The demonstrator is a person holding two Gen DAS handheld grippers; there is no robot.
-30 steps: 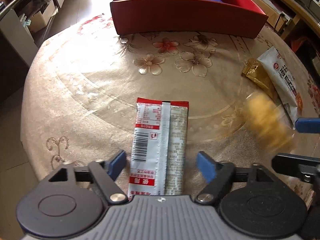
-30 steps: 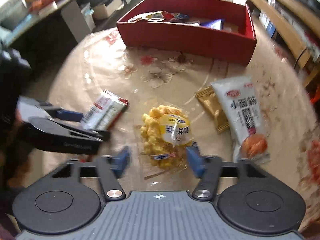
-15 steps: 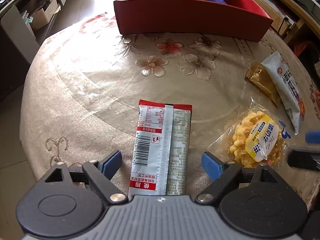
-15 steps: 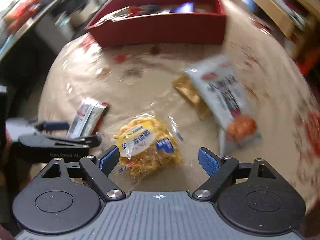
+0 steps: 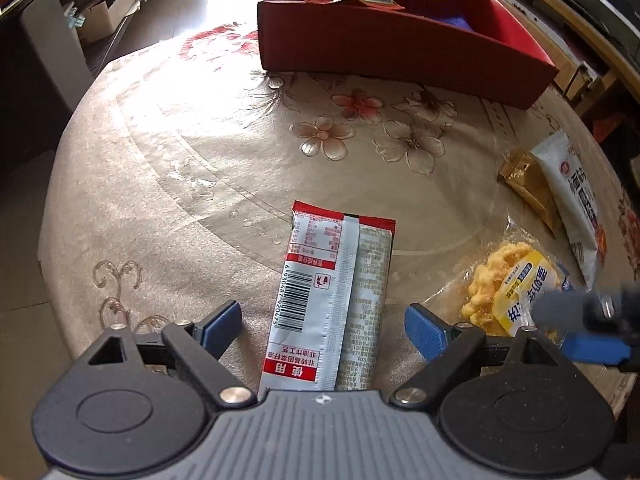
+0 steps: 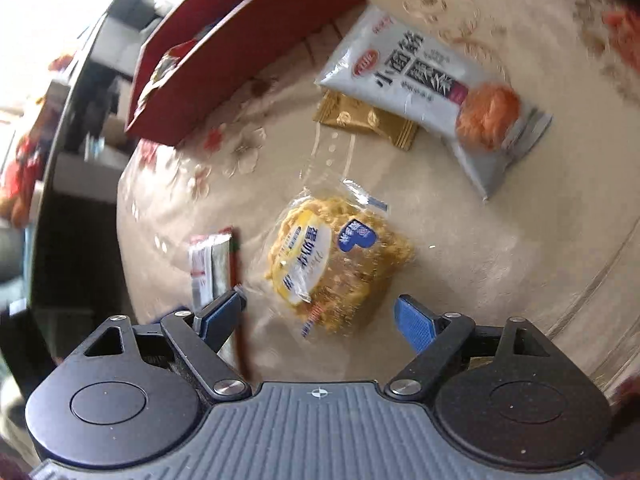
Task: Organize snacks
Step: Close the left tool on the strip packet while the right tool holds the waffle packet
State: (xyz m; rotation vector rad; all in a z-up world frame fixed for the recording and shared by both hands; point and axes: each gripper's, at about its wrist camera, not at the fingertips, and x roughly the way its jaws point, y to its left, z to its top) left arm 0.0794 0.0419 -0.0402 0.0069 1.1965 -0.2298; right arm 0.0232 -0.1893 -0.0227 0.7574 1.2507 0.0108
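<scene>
Left gripper fingers spread over silver sachet, right gripper fingers released above yellow snack, gold packet beside white bag, red box beyond

Floral beige tablecloth, cardboard box on floor

A glossy clear plastic film covers the floral tablecloth, throwing back window glare. On it lie a shiny foil sachet with a crimped seam, a crinkly transparent bag of yellow noodle snack, a metallic gold wrapper and a smooth white-grey plastic pouch. The red box looks matt, like card. The left gripper has matt black plastic, ribbed grey casing, bright metal rivets and blue pads.
</scene>
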